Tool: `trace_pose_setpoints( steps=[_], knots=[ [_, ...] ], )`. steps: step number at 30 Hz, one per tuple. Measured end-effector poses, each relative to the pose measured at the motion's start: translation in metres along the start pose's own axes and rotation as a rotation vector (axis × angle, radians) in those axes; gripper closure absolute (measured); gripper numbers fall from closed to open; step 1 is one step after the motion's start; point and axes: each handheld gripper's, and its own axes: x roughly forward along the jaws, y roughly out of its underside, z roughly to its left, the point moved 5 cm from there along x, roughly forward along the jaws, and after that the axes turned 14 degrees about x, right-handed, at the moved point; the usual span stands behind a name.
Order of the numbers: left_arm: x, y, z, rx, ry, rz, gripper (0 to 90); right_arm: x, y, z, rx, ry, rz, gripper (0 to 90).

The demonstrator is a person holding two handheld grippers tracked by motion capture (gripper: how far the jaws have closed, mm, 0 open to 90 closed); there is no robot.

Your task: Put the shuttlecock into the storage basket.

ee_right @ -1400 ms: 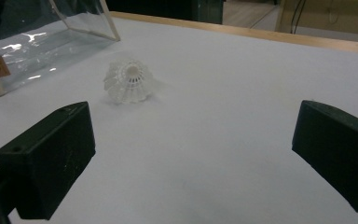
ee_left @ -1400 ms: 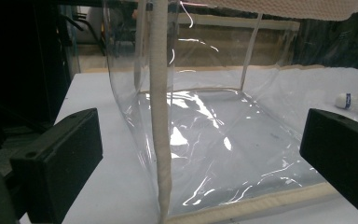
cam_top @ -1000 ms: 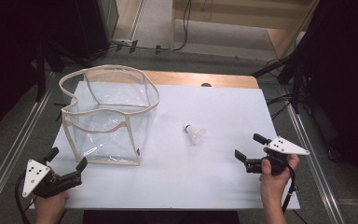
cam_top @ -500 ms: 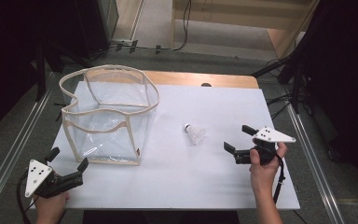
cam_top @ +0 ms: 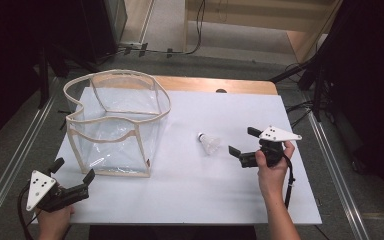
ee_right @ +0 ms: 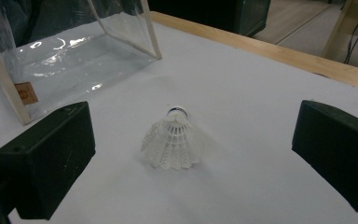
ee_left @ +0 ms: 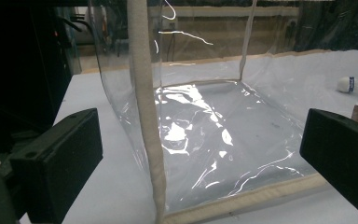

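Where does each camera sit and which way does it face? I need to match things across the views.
High view: above the person's side, looking forward and down on the table; forearms, left gripper and right gripper show.
Left gripper view: rides the left gripper, facing the clear bag; both jaws open.
Right gripper view: rides the right gripper, facing the shuttlecock; both jaws open.
Shared: bag and shuttlecock appear in all three views.
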Motion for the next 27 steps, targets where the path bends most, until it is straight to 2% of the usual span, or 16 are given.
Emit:
trace_pose_setpoints(
  steps=[8,15,19,21,27],
  knots=[
    [0.0,0.0,0.0,0.001,0.0,0.0,0.0,0.016,0.0,0.0,-0.015,-0.001,0.036,0.0],
    [0.0,0.0,-0.001,0.009,0.001,0.004,0.0,0.031,0.006,-0.008,-0.003,-0.004,0.093,0.0],
    [0.001,0.0,-0.001,0.011,0.0,0.005,0.0,0.038,0.009,-0.01,-0.016,-0.007,0.124,0.0],
    [0.0,0.0,-0.001,0.011,0.001,0.004,0.0,0.042,0.012,-0.011,-0.036,0.003,0.15,0.0],
    [0.0,0.0,-0.001,0.012,0.002,0.003,0.0,0.047,0.014,-0.016,-0.031,0.027,0.16,3.1]
  ],
)
